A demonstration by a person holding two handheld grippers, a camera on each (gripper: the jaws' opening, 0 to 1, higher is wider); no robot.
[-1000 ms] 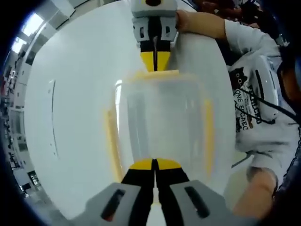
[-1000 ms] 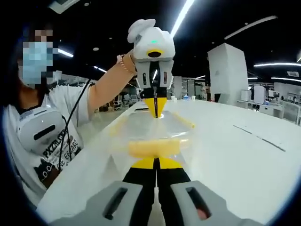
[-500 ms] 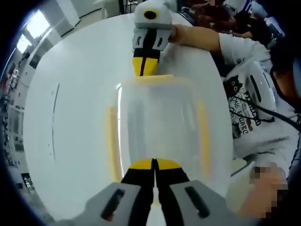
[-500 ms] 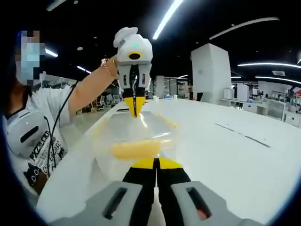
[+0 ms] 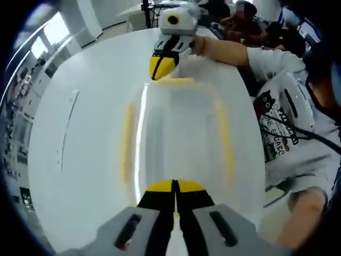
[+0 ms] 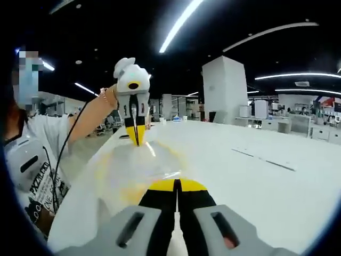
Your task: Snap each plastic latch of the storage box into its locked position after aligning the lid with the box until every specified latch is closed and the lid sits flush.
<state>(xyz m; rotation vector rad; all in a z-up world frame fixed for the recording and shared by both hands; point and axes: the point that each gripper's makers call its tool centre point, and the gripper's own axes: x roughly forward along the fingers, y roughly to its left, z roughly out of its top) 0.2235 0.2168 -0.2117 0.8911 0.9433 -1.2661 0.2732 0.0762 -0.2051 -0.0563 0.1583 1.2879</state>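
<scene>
The clear storage box (image 5: 178, 130) lies lengthwise on the white table, its lid on. Yellow latches run along its left side (image 5: 127, 141), right side (image 5: 226, 144) and far end (image 5: 176, 81). My left gripper (image 5: 175, 185) is shut, its yellow tips over the near end of the lid. My right gripper (image 5: 160, 72) is shut too, tilted just above and left of the far-end latch. In the right gripper view the box (image 6: 128, 173) is a blurred clear and yellow shape ahead of my shut right gripper (image 6: 176, 184). There my left gripper (image 6: 135, 140) points down onto its far end.
The white table (image 5: 80, 133) stretches wide to the left of the box; its edge runs close along the box's right side. A person in a white printed shirt (image 5: 287, 122) stands at that edge. Office desks and a white pillar (image 6: 226, 90) lie far behind.
My right gripper has drawn back from the far-end latch and tilted to the left. The right gripper view has swung, so the box and my left gripper now sit further left in it.
</scene>
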